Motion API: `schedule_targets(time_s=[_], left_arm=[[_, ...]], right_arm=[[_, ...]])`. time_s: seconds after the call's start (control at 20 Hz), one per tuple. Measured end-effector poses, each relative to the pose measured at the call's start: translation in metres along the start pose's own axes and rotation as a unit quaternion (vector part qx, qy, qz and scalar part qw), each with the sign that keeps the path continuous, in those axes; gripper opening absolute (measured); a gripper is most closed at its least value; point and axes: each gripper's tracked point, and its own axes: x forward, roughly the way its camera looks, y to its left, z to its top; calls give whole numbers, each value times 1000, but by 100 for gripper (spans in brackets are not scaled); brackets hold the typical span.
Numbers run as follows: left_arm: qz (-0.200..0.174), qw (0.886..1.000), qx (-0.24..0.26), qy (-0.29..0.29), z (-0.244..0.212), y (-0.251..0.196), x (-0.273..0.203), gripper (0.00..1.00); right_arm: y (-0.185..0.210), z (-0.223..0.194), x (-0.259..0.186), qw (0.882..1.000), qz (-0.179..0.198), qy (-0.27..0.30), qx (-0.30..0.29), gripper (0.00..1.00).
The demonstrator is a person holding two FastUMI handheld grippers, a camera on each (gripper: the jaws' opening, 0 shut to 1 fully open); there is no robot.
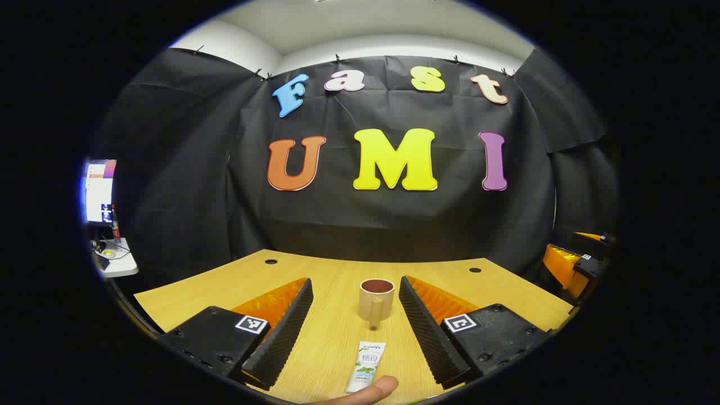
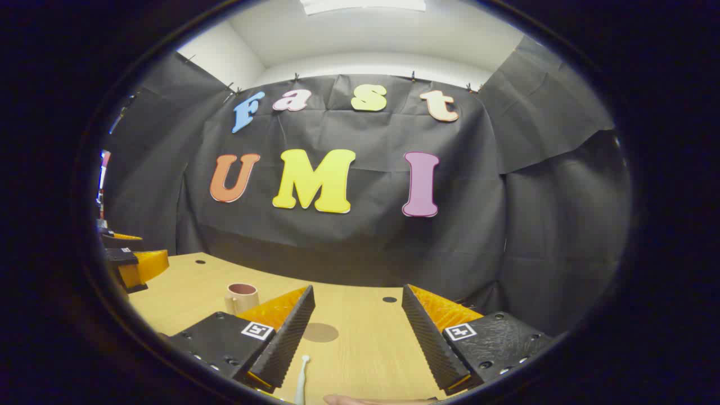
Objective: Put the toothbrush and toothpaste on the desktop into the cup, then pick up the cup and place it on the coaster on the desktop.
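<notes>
In the left gripper view, the left gripper occupies the lower centre of the frame with its jaws spread wide and nothing held between them. The cup stands upright on the wooden desktop at centre frame, between the two fingers but farther off and clear of both, with its handle facing the camera. The toothpaste lies flat on the desktop at the lower centre, nearer the camera than the cup and apart from it, lengthwise toward the cup. A fingertip shows at the very bottom edge, touching or overlapping the near end of the tube; which of the two cannot be told. The other gripper is seen at the right edge of this frame, well apart from the cup. A monitor sits at the far left edge on a small white side table. In the right gripper view, the right gripper sits at the lower centre, jaws likewise wide apart and empty. The toothbrush lies on the desktop at the bottom of the frame, just beside the inner edge of the finger on the frame's left. The coaster, a flat round disc, lies on the desktop slightly above the toothbrush, next to the same finger. The cup appears at the lower left of this frame, apart from the coaster.
</notes>
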Motion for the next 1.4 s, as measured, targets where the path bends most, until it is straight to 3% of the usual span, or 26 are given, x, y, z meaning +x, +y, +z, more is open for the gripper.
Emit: schedule_targets(time_s=[0.3,0.7,0.95,1.1,1.4], left_arm=[[-5,1000,16,7,-5,-6,1,98],[-9,1000,18,22,-16,-9,4,98],[-23,995,47,89,-61,-18,12,98],[-24,988,33,148,-101,-18,13,99],[-56,959,-5,278,-182,-27,0,99]], right_arm=[[-8,2,1,999,-23,-21,-17,94],[-3,-7,4,999,-20,-12,-27,94],[4,-12,7,1000,-6,-5,-27,94],[5,-11,7,1000,-1,-7,-28,96],[1,-23,15,999,-12,8,-29,96]])
